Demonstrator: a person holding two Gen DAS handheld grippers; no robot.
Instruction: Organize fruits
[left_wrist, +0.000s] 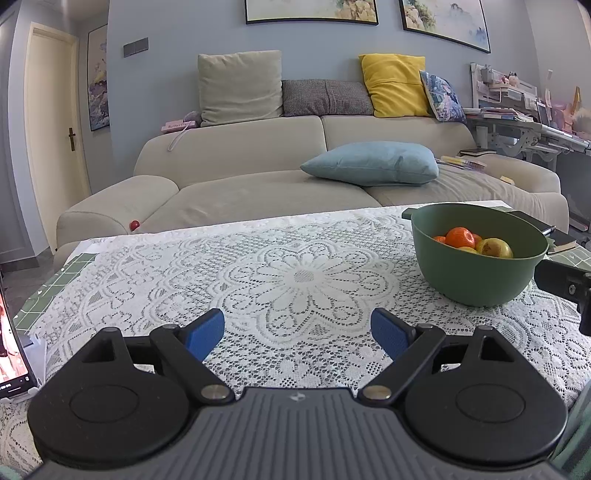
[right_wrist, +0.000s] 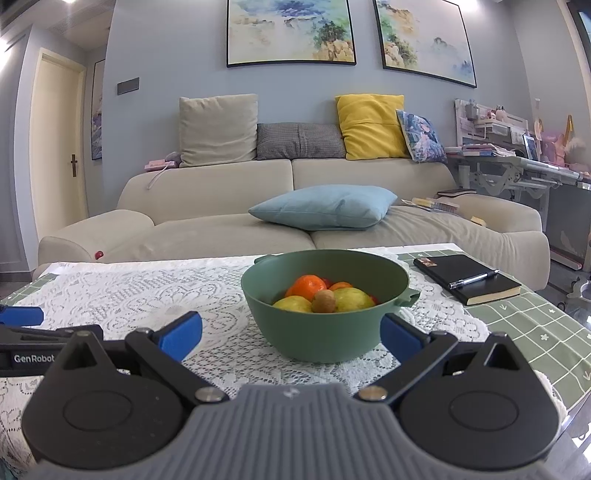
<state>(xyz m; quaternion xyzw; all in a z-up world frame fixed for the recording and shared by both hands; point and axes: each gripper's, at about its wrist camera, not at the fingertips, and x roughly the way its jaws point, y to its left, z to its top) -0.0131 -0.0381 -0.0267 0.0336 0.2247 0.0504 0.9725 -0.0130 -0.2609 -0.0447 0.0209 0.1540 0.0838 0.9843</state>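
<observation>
Sitting on the white lace cloth that is covering the desk, the green bowl is holding the fruits: an orange at the back, two yellow-green apples in front, and a small brown fruit between them. The right gripper is hovering just before the bowl with its jaws spread wide and gripping nothing, the bowl showing between the blue pads. The left gripper is hanging over bare lace left of the bowl, jaws likewise wide apart and empty. A black notebook with a pen on it is lying beyond the bowl to the right.
</observation>
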